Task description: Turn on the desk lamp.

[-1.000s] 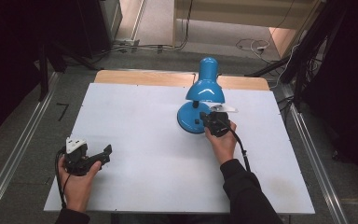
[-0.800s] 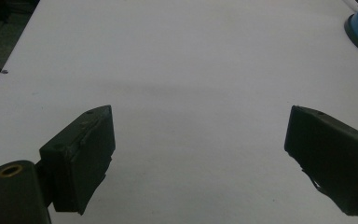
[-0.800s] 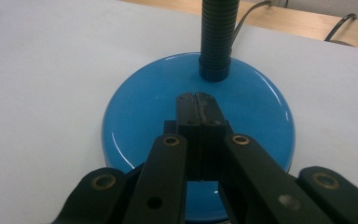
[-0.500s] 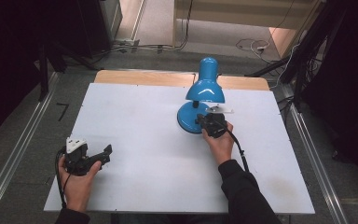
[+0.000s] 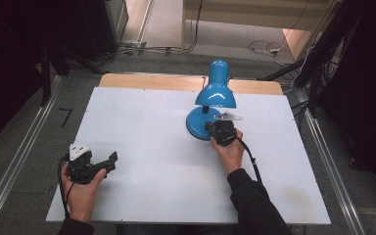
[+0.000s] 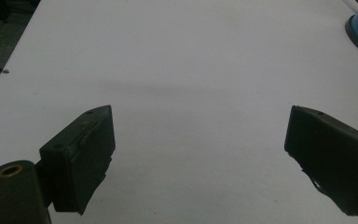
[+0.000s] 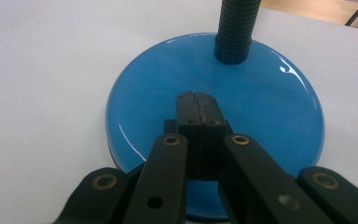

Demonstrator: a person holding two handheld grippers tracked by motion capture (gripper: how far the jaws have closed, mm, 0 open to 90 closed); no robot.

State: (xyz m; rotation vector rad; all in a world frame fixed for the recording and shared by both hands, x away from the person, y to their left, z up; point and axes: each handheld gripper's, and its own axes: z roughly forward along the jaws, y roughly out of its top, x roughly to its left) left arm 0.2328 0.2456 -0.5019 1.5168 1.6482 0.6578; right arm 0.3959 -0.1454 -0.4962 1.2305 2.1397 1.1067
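Blue lamp stands right in front of the right gripper, whose jaws are pressed together over its round base (nothing between them); left gripper gapes wide, well apart.

The blue desk lamp stands upright, its round glossy base flat under the right gripper, whose jaws are pressed together with nothing between them. Their tips hang over the near middle of the base; whether they touch it cannot be told. Just beyond the jaws a ribbed blue neck rises from the far part of the base. Above and behind them sits the bell-shaped shade, opening downward. The lamp lies well apart from the left gripper, whose jaws stand wide.
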